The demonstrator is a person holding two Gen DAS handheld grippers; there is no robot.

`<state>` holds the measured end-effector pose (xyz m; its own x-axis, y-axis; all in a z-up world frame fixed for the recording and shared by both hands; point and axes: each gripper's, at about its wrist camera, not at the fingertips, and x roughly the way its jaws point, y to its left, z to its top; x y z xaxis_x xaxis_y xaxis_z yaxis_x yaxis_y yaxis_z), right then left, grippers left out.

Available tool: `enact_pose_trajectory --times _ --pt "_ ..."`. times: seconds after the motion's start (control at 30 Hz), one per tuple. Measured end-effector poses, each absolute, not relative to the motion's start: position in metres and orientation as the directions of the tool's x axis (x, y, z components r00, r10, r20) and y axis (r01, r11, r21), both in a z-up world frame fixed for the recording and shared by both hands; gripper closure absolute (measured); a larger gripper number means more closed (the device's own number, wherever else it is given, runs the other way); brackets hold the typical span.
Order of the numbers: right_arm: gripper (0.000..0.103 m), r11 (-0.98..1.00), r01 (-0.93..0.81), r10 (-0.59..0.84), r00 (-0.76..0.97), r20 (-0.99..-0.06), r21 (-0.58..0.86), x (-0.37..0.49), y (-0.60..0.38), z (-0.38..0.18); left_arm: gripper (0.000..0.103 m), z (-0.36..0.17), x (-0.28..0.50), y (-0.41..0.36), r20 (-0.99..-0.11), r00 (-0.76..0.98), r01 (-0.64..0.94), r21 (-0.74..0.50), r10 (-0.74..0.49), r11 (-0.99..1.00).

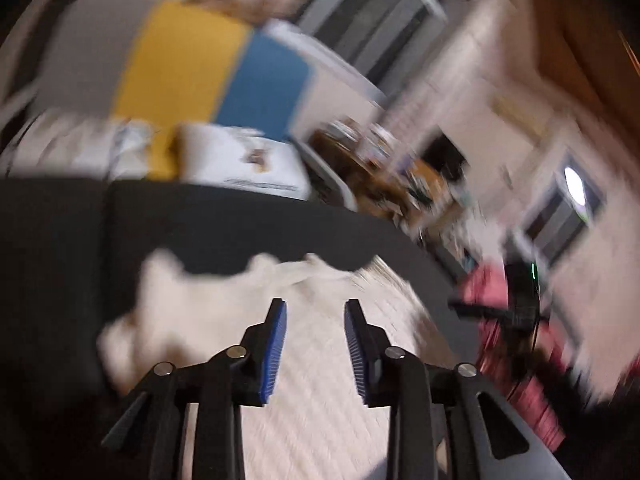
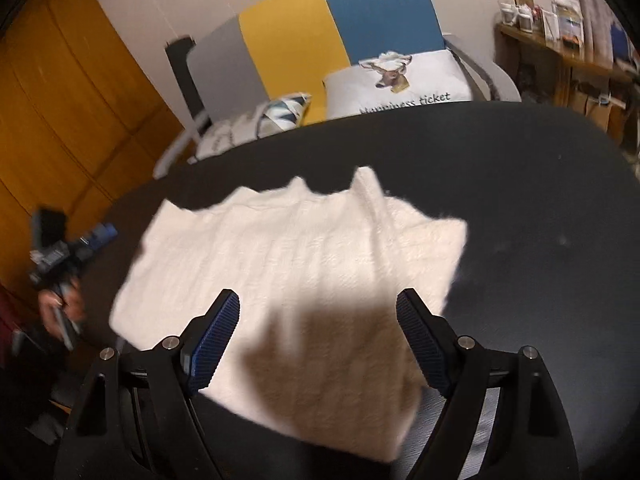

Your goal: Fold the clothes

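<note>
A cream knitted garment (image 2: 304,256) lies folded flat on the dark round table (image 2: 520,208). My right gripper (image 2: 318,304) hovers over its near edge, open, with nothing between its blue pads. In the left wrist view, which is blurred by motion, the same garment (image 1: 320,360) lies below my left gripper (image 1: 316,312), which is open and holds nothing. The left gripper (image 2: 80,240) also shows in the right wrist view, off the table's left side, held by a hand (image 2: 60,308).
Behind the table stands a sofa with yellow and blue panels (image 2: 332,28) and white cushions (image 2: 400,80). A wooden shelf (image 2: 560,44) with small items is at the right, orange wooden doors (image 2: 60,100) at the left. A person's pink sleeve (image 1: 516,344) shows at right.
</note>
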<state>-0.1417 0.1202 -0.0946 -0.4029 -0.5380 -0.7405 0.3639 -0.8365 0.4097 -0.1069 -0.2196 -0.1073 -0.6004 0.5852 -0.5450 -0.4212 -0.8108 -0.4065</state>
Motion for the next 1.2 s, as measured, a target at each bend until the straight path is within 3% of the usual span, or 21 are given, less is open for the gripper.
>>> enact_pose_trajectory --times 0.1,0.3,0.67,0.73,0.8,0.9,0.97,1.07,1.1,1.2 --pt "0.019 -0.850 0.376 -0.506 -0.391 -0.769 0.369 -0.158 0.113 -0.096 0.065 -0.113 -0.140 -0.176 -0.630 -0.529 -0.538 -0.270 0.569 -0.799" --pt "0.019 -0.853 0.411 -0.472 -0.351 -0.808 0.320 -0.186 0.101 -0.107 0.065 -0.150 -0.211 -0.138 -0.773 -0.309 -0.632 -0.268 0.554 -0.727" --pt "0.019 -0.835 0.416 -0.502 -0.306 -0.809 0.361 -0.200 0.124 -0.122 0.065 -0.190 -0.257 -0.120 -0.817 -0.078 -0.645 -0.396 0.572 -0.654" --pt "0.019 -0.839 0.408 -0.502 -0.322 -0.803 0.361 -0.201 0.129 -0.120 0.070 -0.192 -0.257 -0.117 -0.816 -0.079 -0.647 -0.394 0.572 -0.653" --pt "0.019 -0.841 0.401 -0.503 -0.333 -0.797 0.363 -0.203 0.132 -0.119 0.097 -0.189 -0.255 -0.119 -0.799 -0.105 -0.647 -0.397 0.592 -0.651" --pt "0.019 -0.851 0.404 -0.484 -0.353 -0.801 0.336 -0.206 0.133 -0.121 0.098 -0.174 -0.243 -0.126 -0.752 -0.198 -0.660 -0.372 0.629 -0.653" --pt "0.028 -0.857 0.409 -0.466 -0.355 -0.810 0.314 -0.209 0.132 -0.125 0.098 -0.166 -0.239 -0.130 -0.727 -0.237 -0.659 -0.367 0.645 -0.656" --pt "0.069 -0.862 0.404 -0.451 -0.340 -0.825 0.305 -0.213 0.129 -0.132 0.098 -0.153 -0.234 -0.136 -0.692 -0.300 -0.651 -0.354 0.656 -0.671" --pt "0.090 -0.864 0.402 -0.446 -0.335 -0.830 0.302 -0.214 0.128 -0.134 0.099 -0.151 -0.233 -0.134 -0.687 -0.318 -0.650 -0.343 0.653 -0.678" --pt "0.095 -0.871 0.409 -0.422 -0.344 -0.839 0.271 -0.212 0.126 -0.133 0.099 -0.150 -0.236 -0.128 -0.677 -0.362 -0.639 -0.319 0.640 -0.699"
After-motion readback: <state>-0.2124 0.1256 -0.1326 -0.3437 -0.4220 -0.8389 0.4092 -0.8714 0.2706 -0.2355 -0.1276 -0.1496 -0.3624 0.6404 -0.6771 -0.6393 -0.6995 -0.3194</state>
